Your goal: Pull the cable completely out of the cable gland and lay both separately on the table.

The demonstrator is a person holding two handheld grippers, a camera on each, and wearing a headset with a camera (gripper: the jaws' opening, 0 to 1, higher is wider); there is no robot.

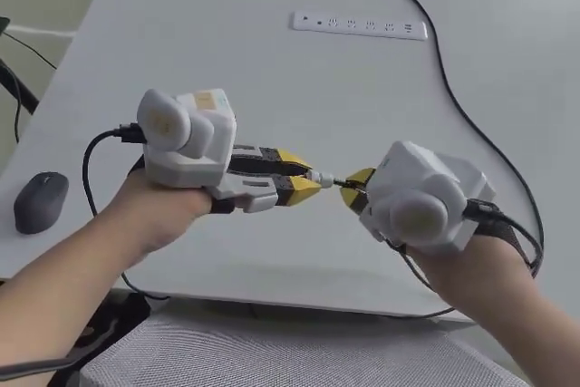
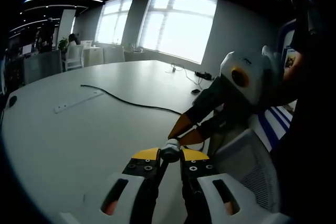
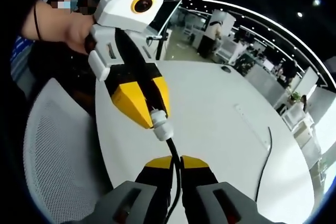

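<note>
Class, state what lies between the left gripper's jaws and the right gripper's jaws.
A short stretch of black cable leaving the white cable gland, seen in the right gripper view.

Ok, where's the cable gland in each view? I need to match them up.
Head view: cable gland at centre, between left gripper and right gripper.
Left gripper view: low centre, at the left gripper's tips.
Right gripper view: centre, in the left gripper's yellow tips, above the cable.
Shared landmark: the white power strip.
</note>
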